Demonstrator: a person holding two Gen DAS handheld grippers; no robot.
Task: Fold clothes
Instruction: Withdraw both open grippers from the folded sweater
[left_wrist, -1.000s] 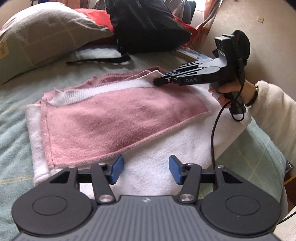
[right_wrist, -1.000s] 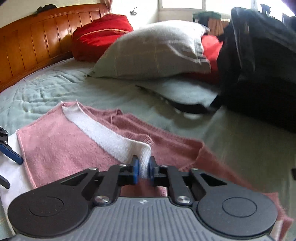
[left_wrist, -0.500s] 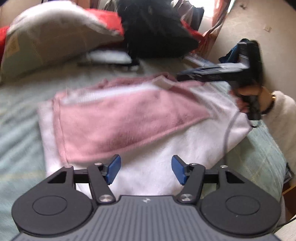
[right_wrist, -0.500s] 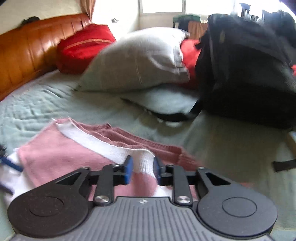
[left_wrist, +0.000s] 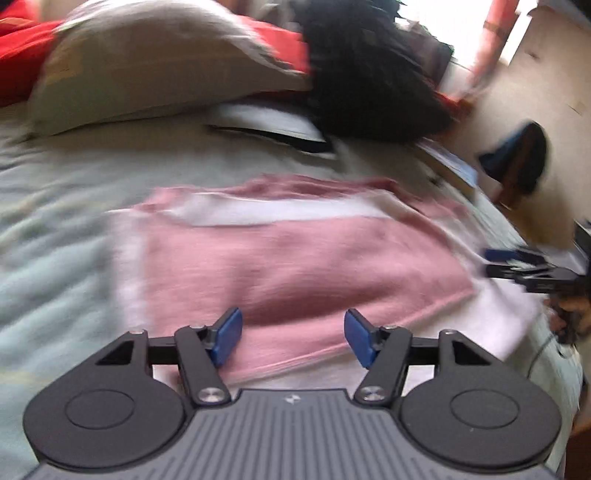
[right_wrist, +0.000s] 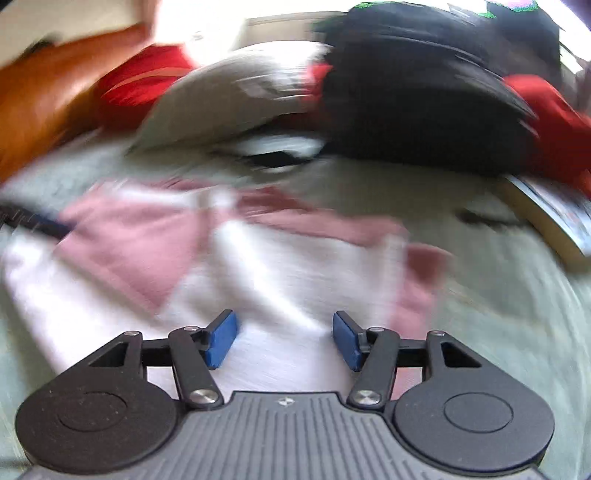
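A pink and white garment lies partly folded on the pale green bedspread, its pink panel on top and white cloth showing at the edges. My left gripper hovers open over the near pink edge, holding nothing. My right gripper is open above the white part of the garment, empty. In the left wrist view the right gripper shows at the garment's right edge, held by a hand. Both views are motion-blurred.
A grey pillow, red cushions and a black bag crowd the head of the bed. A book lies at the right. A wooden headboard stands at the left, a wall on the right.
My right gripper opened, let go of the white collar edge and drew back to the garment's right side. My left gripper moved forward over the pink panel, still open.
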